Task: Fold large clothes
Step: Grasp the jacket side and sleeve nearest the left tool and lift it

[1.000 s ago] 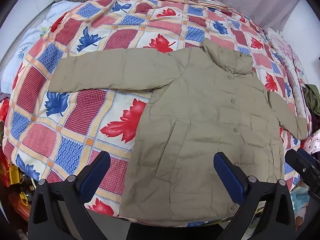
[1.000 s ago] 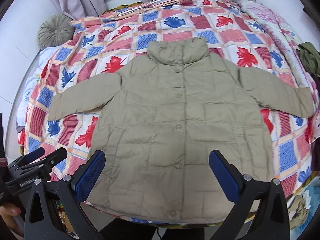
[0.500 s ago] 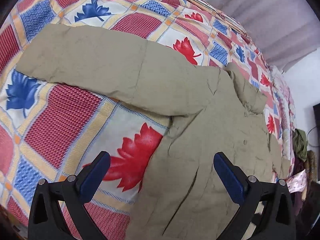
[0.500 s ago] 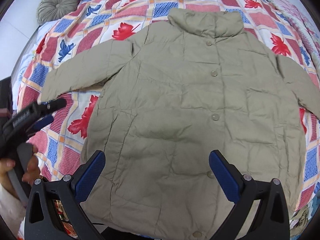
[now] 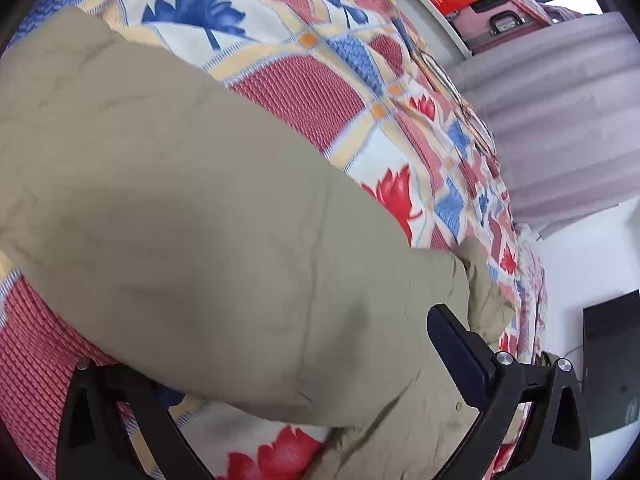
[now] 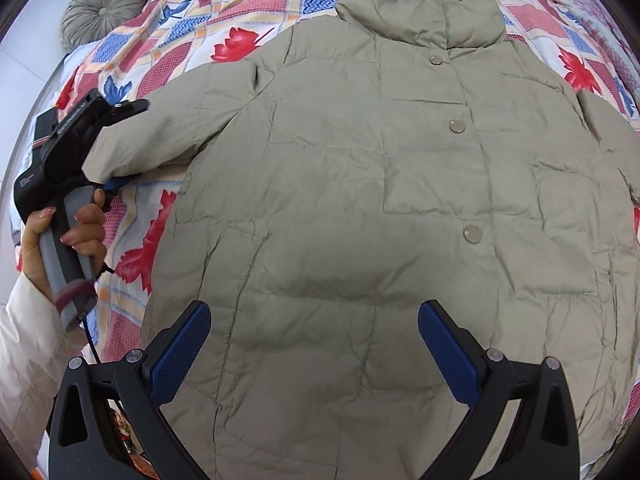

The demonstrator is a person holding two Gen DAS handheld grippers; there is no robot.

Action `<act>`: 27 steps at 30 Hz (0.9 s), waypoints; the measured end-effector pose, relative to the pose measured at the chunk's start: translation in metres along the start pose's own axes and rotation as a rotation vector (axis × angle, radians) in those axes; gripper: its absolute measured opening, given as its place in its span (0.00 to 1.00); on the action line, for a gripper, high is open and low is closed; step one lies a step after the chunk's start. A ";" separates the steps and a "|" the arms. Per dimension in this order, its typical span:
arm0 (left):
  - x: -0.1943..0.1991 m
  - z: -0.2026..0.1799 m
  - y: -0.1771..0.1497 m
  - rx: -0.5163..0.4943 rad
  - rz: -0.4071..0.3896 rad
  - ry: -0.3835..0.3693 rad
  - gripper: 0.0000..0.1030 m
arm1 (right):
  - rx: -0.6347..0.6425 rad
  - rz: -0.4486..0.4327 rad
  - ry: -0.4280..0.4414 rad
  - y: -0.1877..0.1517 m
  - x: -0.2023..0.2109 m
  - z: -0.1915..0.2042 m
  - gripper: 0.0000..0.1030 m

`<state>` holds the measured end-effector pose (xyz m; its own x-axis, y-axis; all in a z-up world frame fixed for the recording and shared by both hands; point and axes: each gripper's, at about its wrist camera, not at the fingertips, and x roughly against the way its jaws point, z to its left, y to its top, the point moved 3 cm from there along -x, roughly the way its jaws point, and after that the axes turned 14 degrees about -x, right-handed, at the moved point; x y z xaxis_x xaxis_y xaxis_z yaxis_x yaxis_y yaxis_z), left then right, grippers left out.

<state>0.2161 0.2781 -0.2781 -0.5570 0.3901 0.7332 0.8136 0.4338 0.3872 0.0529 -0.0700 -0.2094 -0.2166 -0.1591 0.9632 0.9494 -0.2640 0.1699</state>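
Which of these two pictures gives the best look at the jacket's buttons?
The right wrist view. It looks down on the whole front of the jacket, and three buttons show in a line below the collar. The left wrist view is pressed up close to one sleeve and shows no button clearly.

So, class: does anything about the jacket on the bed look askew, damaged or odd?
Nothing stands out. The jacket lies flat, buttoned, on the bedspread, with ordinary creases. The left gripper is at its sleeve.

Left gripper (image 6: 120,142) now apparently around sleeve (image 6: 168,128)
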 end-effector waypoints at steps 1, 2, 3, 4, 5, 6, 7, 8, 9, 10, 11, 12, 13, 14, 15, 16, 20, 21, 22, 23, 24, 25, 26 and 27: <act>0.003 0.007 0.009 -0.001 -0.019 0.023 1.00 | -0.003 -0.005 0.003 0.003 -0.001 0.001 1.00; 0.007 0.016 0.018 -0.001 -0.036 0.051 1.00 | -0.005 -0.011 0.005 0.007 -0.002 0.002 1.00; 0.010 0.024 0.025 0.001 -0.052 0.086 1.00 | -0.005 -0.018 0.008 0.012 -0.003 0.004 1.00; 0.013 0.034 0.033 0.006 -0.066 0.121 1.00 | -0.004 -0.025 0.013 0.017 -0.005 0.006 1.00; 0.014 0.045 0.040 0.017 -0.076 0.164 1.00 | -0.002 -0.032 0.019 0.023 -0.007 0.009 1.00; 0.014 0.055 0.045 0.029 -0.084 0.205 1.00 | 0.001 -0.040 0.025 0.029 -0.009 0.012 1.00; 0.015 0.065 0.049 0.046 -0.094 0.249 1.00 | 0.004 -0.050 0.036 0.036 -0.012 0.017 1.00; 0.016 0.076 0.052 0.069 -0.104 0.283 0.98 | 0.008 -0.058 0.051 0.043 -0.015 0.023 1.00; 0.015 0.085 0.054 0.098 -0.109 0.307 0.85 | 0.013 -0.067 0.071 0.052 -0.018 0.029 1.00; 0.013 0.094 0.054 0.117 -0.101 0.320 0.72 | 0.016 -0.076 0.081 0.060 -0.021 0.036 1.00; 0.013 0.101 0.054 0.127 -0.087 0.314 0.45 | 0.018 -0.087 0.093 0.068 -0.025 0.042 1.00; 0.009 0.105 0.055 0.133 -0.078 0.281 0.21 | 0.017 -0.095 0.107 0.075 -0.027 0.049 1.00; 0.011 0.110 0.051 0.135 -0.073 0.272 0.16 | 0.013 -0.105 0.129 0.083 -0.030 0.056 0.96; 0.012 0.108 0.053 0.127 -0.073 0.286 0.15 | 0.009 -0.115 0.154 0.090 -0.032 0.063 0.90; 0.016 0.103 0.056 0.100 -0.082 0.313 0.09 | 0.007 -0.119 0.174 0.097 -0.037 0.070 0.68; 0.023 0.098 0.056 0.067 -0.092 0.328 0.09 | 0.004 -0.111 0.182 0.102 -0.042 0.076 0.33; 0.061 0.053 0.060 -0.076 -0.168 0.343 0.09 | -0.069 -0.055 0.256 0.118 -0.070 0.093 0.13; 0.070 0.039 0.061 -0.108 -0.187 0.323 0.09 | -0.081 -0.049 0.265 0.120 -0.077 0.096 0.13; 0.078 0.028 0.062 -0.133 -0.200 0.302 0.09 | -0.091 -0.039 0.275 0.121 -0.085 0.099 0.13; 0.085 0.013 0.064 -0.161 -0.212 0.271 0.09 | -0.101 -0.021 0.287 0.120 -0.094 0.101 0.13; 0.089 -0.003 0.067 -0.192 -0.223 0.231 0.09 | -0.113 0.008 0.305 0.119 -0.105 0.103 0.13; 0.095 -0.016 0.065 -0.221 -0.230 0.202 0.09 | -0.123 0.024 0.310 0.118 -0.114 0.103 0.13; 0.097 -0.035 0.065 -0.265 -0.235 0.165 0.09 | -0.131 0.037 0.311 0.116 -0.123 0.103 0.13; 0.097 -0.054 0.065 -0.306 -0.237 0.134 0.09 | -0.128 0.048 0.310 0.114 -0.130 0.104 0.13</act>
<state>0.2241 0.3002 -0.1519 -0.7250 0.1902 0.6619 0.6884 0.2294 0.6881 0.2131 0.0191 -0.2932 -0.2499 -0.4511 0.8567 0.9282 -0.3636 0.0793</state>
